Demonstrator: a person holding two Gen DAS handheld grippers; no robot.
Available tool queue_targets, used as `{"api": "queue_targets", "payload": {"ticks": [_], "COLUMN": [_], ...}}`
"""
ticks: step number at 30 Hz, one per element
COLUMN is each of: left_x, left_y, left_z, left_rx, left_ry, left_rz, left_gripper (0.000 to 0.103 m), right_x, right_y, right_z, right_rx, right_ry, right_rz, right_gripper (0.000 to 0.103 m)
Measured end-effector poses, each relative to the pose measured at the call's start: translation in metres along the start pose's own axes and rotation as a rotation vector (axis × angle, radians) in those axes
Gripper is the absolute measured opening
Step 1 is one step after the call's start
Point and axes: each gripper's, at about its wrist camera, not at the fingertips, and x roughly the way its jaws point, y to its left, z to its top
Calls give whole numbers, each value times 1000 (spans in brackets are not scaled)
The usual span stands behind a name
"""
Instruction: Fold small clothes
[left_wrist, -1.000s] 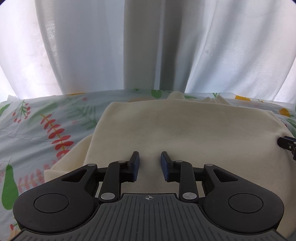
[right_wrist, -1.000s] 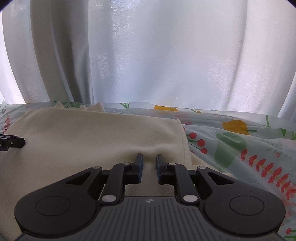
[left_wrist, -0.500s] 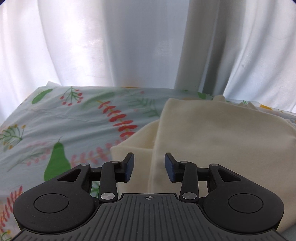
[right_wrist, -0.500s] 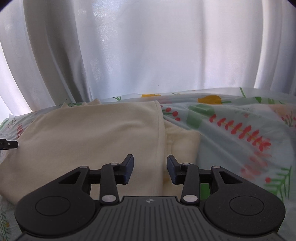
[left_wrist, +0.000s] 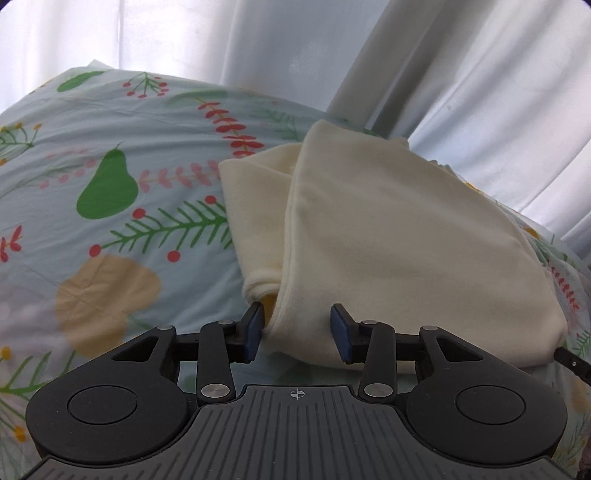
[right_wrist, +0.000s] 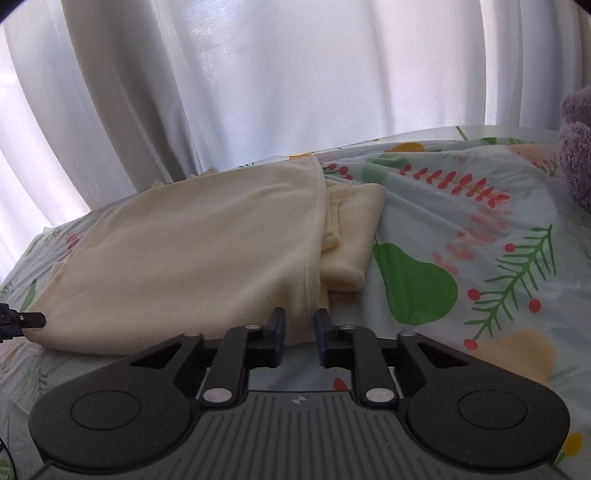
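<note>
White curtains (right_wrist: 258, 92) hang behind a bed w/ a pale-blue sheet (left_wrist: 110, 122) printed w/ pears and red sprigs. The cream garment (left_wrist: 388, 221) lies on the sheet, already folded over itself: one broad smooth panel on top, w/ a narrower doubled flap (left_wrist: 255, 214) poking out at its left edge in the left view, and another (right_wrist: 351, 236) at its right edge in the right view.

Looks like soft, light fleece or knit: limp, no stiffness, prob. grippy not slippery, nothing to break. It will sag and slide off its own fold unless taken by both near corners together. Best hold: the thick near corners, where layers stack.

Left gripper (left_wrist: 298, 330) sits at the garment's near-left corner, angled down, jaws moderately apart w/ the corner between them; left pad touches cloth, right pad stands clear, so no pinch yet. Right gripper (right_wrist: 298, 332) is at the near-right corner, also angled down, jaws narrow w/ the hem edge running in between; they look to be pressing it, so I read a grip. A grey plush thing (right_wrist: 576, 147) sits far right of the garment.
</note>
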Motion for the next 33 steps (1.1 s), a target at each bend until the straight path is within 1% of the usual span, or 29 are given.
{"api": "queue_targets", "payload": {"ticks": [1, 2, 3, 4, 5, 7, 8, 10, 11, 12, 13, 14, 16, 19, 20, 22, 25, 27, 28, 29, 31, 33], "left_x": [1, 0, -1, -5, -9, -14, -13, -6, -4, -4, -5, -8, -9, -1, 5, 16, 26, 28, 30, 32, 33, 31], "left_y": [-1, -1, -1, 1, 4, 9, 12, 20, 24, 26, 29, 32, 38, 48, 51, 52, 51, 52, 52, 53, 54, 54], "left_z": [0, 1, 2, 3, 4, 4, 4, 3, 3, 3, 3, 4, 8, 19, 22, 28, 36, 39, 40, 41, 44, 45], "left_rx": [15, 24, 25, 17, 0, -21, -33, -75, -101, -112, -120, -130, -149, -196, -212, -223, -231, -245, -249, -252, -250, -248], "left_ry": [-2, -5, -7, -14, -30, -48, -42, -11, -3, -1, -8, -20, -37, -23, -16, 11, 13, 14, 21, 31, 37, 33], "left_rz": [8, 17, 15, -2, -12, -14, -12, -5, -6, -8, -6, -12, -30, -102, -125, -138, -166, -165, -166, -169, -174, -179], "left_gripper": [34, 25, 18, 13, 12, 12, 12, 14, 23, 27, 38, 43, 47, 49, 49, 47, 46, 40, 33, 29, 27, 21], "right_x": [0, -1, -3, -6, -8, -9, -7, -3, -3, -4, -6, -8, -11, -13, -12, -8, -2, 2, 3, 5, 8, 9], "right_y": [1, 0, -1, -2, -3, -3, -5, -10, -11, -11, -10, -9, -7, 0, 2, 9, 22, 30, 33, 37, 42, 43], "right_z": [1, 1, 2, 3, 3, 4, 3, 3, 2, 1, 1, 0, 0, 2, 3, 4, 3, 2, 2, 1, 0, 1], "right_rx": [-4, 7, 22, 36, 40, 13, 5, 20, 17, 12, 11, 11, 13, 12, 13, 13, -1, -7, -10, -17, -29, -27], "right_ry": [-1, -7, -17, -29, -41, -49, -38, -10, -4, -3, -5, -10, -27, -45, -48, -48, -47, -41, -39, -36, -35, -32], "right_rz": [-1, 15, 41, 50, 42, -29, -57, -80, -76, -73, -71, -63, -60, -40, -28, -1, 19, 42, 45, 43, 35, 38], "right_gripper": [2, 0, 0, 0, 0, 0, 0, 0, 0, 0, 1, 1, 1, 4, 6, 8, 9, 9, 9, 9, 9, 9]}}
